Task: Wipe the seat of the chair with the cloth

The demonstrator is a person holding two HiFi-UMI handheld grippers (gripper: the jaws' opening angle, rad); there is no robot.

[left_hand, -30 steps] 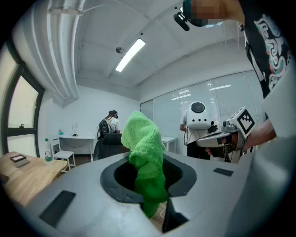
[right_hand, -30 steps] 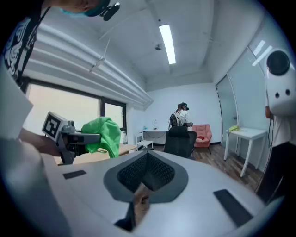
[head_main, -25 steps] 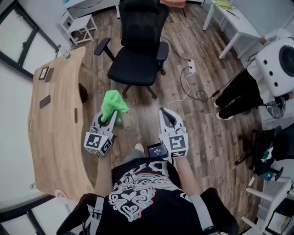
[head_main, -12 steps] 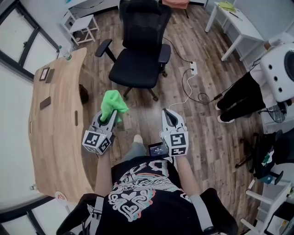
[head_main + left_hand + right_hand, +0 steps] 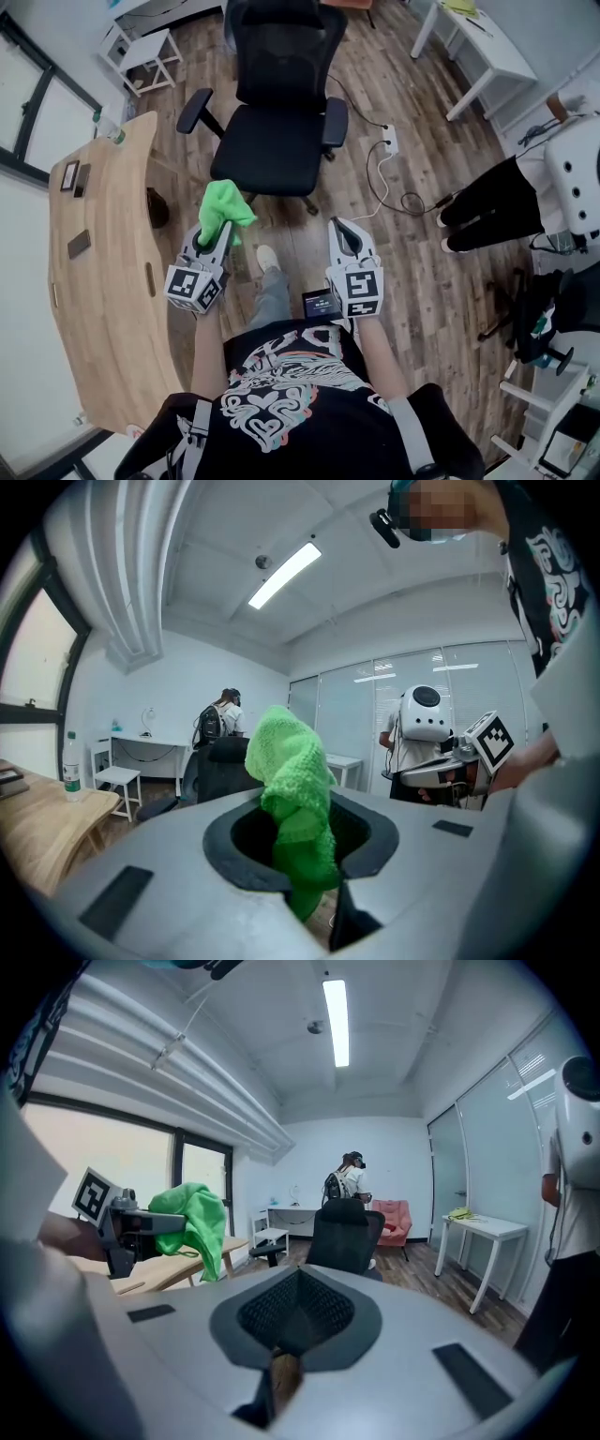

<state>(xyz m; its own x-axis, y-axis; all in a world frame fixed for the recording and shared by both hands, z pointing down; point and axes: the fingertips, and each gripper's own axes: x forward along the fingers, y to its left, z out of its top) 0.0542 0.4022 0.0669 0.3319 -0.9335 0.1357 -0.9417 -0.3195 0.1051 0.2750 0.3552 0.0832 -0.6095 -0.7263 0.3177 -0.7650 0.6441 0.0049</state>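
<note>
Green cloth (image 5: 223, 204) in L tongs (image 5: 217, 231); R tongs (image 5: 340, 225) closed.

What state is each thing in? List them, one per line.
Green microfibre cloth: bunched, clamped in the left gripper, held off the chair.
Left gripper: shut on the cloth.
Right gripper: shut, empty.
Black mesh office chair: upright, seat bare.
</note>
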